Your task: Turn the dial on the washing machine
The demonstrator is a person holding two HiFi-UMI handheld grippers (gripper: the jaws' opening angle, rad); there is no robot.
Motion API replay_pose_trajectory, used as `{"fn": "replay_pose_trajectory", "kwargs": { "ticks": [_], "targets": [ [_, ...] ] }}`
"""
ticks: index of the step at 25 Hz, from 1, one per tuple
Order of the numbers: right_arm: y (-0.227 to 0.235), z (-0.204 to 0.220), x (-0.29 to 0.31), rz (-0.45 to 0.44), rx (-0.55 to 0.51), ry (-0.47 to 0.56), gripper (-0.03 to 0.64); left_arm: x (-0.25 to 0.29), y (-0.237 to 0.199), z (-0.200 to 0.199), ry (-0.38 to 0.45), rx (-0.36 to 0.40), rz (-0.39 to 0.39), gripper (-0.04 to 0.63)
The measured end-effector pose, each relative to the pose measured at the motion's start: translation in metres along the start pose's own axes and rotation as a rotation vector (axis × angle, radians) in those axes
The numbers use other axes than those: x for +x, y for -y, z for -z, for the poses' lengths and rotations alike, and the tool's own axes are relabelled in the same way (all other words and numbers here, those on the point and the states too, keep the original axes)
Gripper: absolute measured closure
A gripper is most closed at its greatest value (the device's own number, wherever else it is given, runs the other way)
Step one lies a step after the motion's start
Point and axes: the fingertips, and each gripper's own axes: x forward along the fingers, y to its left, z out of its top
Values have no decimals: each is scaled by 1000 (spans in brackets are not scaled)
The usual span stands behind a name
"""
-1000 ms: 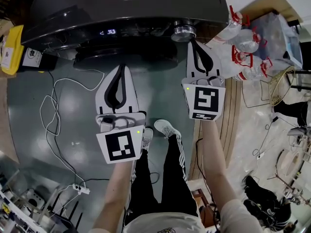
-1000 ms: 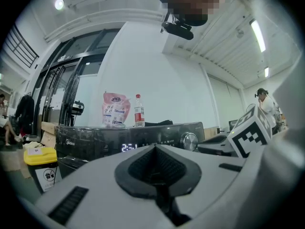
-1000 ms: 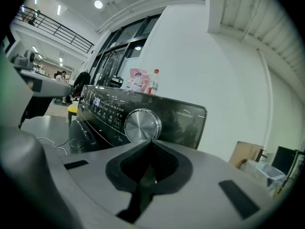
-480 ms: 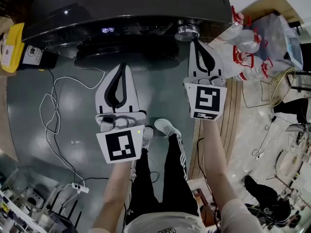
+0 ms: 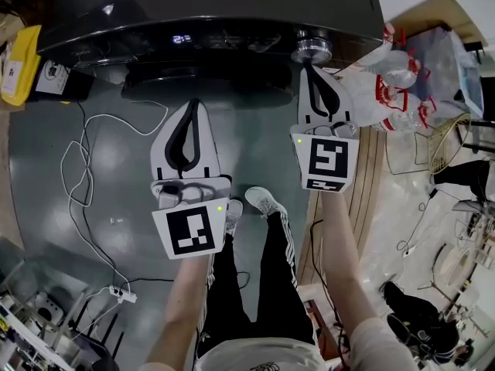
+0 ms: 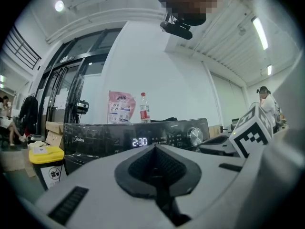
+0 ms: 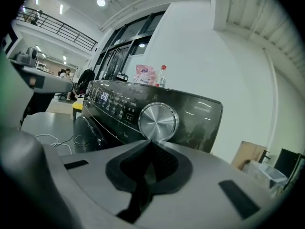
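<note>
The washing machine [image 5: 209, 6] is glossy black. Its front carries the word "Midea", and the display [image 6: 139, 141] shows 2:30. The dial [image 7: 158, 120] is a round knob of brushed metal, at 12 o'clock from the right gripper [image 7: 151, 143] and very near its tips. I cannot tell if they touch. The jaws of both grippers are pressed together on nothing. The left gripper [image 5: 191, 105] is at 8 o'clock from the dial, well apart.
</note>
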Motion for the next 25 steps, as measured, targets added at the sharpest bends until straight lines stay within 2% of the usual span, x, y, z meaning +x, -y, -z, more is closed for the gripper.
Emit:
{"fn": "replay_pose_trajectory", "kwargs": {
  "ticks": [11, 16, 20, 25],
  "targets": [
    [0, 0, 0, 8, -4, 1, 615, 1, -4, -3, 4, 9, 1, 597],
    [-4, 9, -12, -15, 43, -46, 614, -4, 0, -10, -2, -4, 1, 597],
    [1, -3, -37, 3, 62, -45, 614, -9, 5, -35, 31, -4, 15, 597],
    [-1, -51, -92, 3, 84, -36, 614, -36, 19, -86, 42, -12, 41, 597]
  ]
}}
